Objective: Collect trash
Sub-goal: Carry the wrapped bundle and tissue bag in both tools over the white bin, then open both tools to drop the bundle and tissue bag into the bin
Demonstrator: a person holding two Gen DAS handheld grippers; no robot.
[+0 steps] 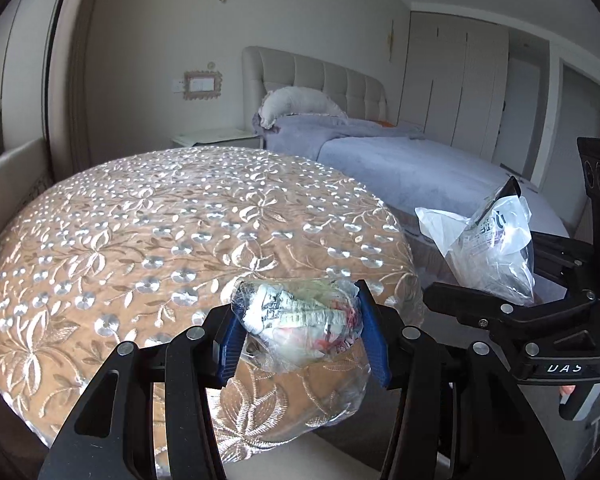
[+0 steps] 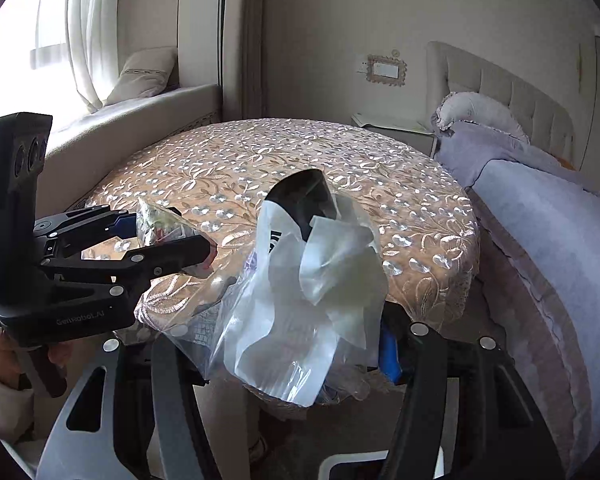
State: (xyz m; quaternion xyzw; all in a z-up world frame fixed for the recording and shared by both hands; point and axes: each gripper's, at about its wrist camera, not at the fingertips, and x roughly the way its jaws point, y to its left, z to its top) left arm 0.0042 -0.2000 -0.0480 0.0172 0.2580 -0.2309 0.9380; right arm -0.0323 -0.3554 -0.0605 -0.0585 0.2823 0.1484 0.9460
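Note:
My left gripper (image 1: 300,320) is shut on a crumpled clear plastic wrapper (image 1: 300,320) with printed paper inside, held over the near edge of the round table (image 1: 140,232). It also shows in the right wrist view (image 2: 160,236), with the wrapper (image 2: 156,220) between its blue pads. My right gripper (image 2: 300,348) is shut on a translucent plastic bag (image 2: 300,300) whose dark mouth stands open at the top. In the left wrist view the right gripper (image 1: 512,292) holds the bag (image 1: 488,248) beside the table's right edge.
The table has a gold floral embroidered cloth under clear plastic. A bed (image 1: 420,160) with a lilac cover stands right of the table. A window seat (image 2: 140,112) with a cushion lies at the back left. A bedside stand (image 1: 216,136) is behind the table.

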